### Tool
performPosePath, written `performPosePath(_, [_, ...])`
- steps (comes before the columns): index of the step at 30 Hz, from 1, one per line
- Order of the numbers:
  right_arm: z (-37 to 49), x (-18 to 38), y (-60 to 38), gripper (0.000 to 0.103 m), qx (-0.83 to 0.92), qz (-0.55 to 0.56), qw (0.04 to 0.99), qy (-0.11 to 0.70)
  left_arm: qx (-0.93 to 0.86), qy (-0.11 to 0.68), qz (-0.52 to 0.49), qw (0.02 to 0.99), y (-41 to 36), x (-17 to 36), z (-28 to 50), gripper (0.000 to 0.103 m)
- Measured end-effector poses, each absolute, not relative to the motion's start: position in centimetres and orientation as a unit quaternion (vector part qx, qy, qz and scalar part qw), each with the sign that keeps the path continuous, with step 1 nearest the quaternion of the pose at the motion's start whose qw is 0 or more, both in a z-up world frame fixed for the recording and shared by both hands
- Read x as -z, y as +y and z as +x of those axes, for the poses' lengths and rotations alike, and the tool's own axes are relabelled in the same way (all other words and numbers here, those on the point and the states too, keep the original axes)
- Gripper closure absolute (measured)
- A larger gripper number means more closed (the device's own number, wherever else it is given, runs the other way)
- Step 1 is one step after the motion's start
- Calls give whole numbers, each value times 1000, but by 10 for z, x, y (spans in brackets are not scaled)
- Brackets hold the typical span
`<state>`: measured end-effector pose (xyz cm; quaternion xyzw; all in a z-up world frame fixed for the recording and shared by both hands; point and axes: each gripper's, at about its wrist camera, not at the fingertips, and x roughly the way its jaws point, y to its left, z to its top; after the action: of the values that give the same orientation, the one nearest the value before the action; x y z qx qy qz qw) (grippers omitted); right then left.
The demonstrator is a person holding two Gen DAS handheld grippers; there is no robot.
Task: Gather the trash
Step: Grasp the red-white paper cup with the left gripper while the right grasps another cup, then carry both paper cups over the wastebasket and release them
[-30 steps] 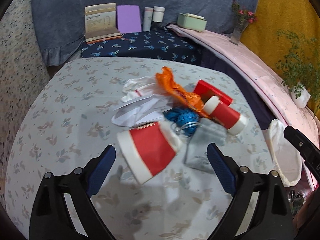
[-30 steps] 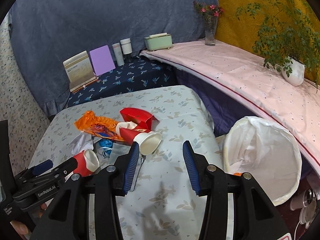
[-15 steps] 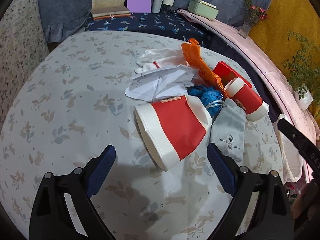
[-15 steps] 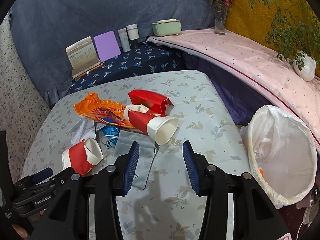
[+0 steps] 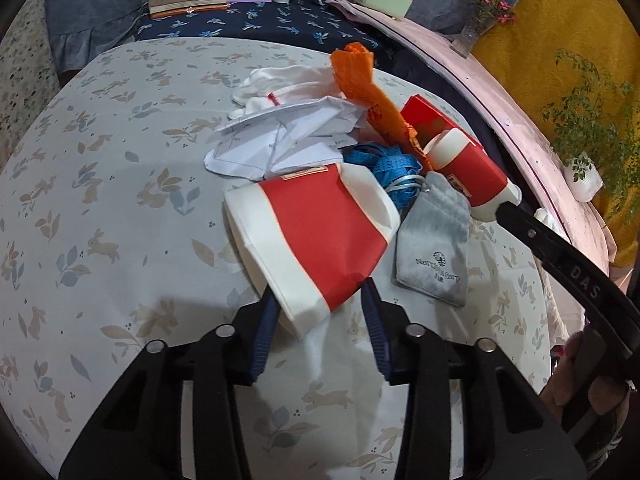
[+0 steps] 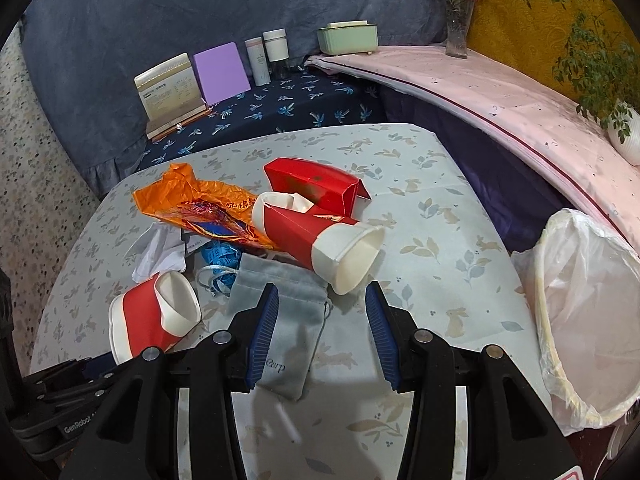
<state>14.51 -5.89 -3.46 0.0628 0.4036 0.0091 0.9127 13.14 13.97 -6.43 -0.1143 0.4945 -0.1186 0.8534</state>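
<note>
While L tongs (image 5: 318, 312) close round red cup (image 5: 320, 232) | R tongs (image 6: 322, 320) spread | bin (image 6: 580, 320) only R view

Left gripper (image 5: 318, 314) drops in and its jaws are closing around the squashed red-and-white paper cup (image 5: 316, 236). Right gripper (image 6: 320, 312) slides closer to the other red-and-white paper cup (image 6: 320, 236).

Blue drape (image 6: 160, 32) behind, mustard wall (image 6: 520, 20) (right), rabbit-print table (image 6: 420, 208) in front.

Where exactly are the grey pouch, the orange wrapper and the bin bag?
grey pouch (image 6: 280, 300): right wrist view, middle of its fabric.
orange wrapper (image 6: 208, 210): right wrist view, printed centre.
bin bag (image 6: 580, 304): right wrist view, inner white liner.
</note>
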Motion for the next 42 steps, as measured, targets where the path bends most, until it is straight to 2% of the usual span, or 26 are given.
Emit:
performPosePath(3, [153, 36, -58, 59, -11, 65, 912, 406, 122, 495, -107, 854, 136, 64, 132, 78])
performPosePath(10, [165, 40, -59, 61, -19, 70, 909, 410, 132, 486, -90, 859, 130, 57, 131, 93])
performPosePath(12, [166, 40, -58, 74, -24, 69, 909, 410, 136, 483, -86, 861, 128, 55, 130, 100])
performPosePath(13, [167, 39, -57, 79, -26, 67, 909, 410, 139, 480, -85, 862, 127, 53, 129, 100])
performPosePath(15, [167, 38, -53, 95, -31, 60, 909, 411, 142, 474, -82, 865, 125, 49, 128, 101])
performPosePath(17, [165, 35, -52, 99, -38, 59, 910, 408, 144, 468, -80, 868, 124, 45, 126, 101])
performPosePath(30, [132, -15, -61, 100, -49, 73, 933, 350, 176, 434, -73, 881, 101, 8, 113, 101])
performPosePath(42, [92, -59, -121, 100, 1, 91, 952, 294, 244, 397, -40, 884, 21, -30, 108, 101])
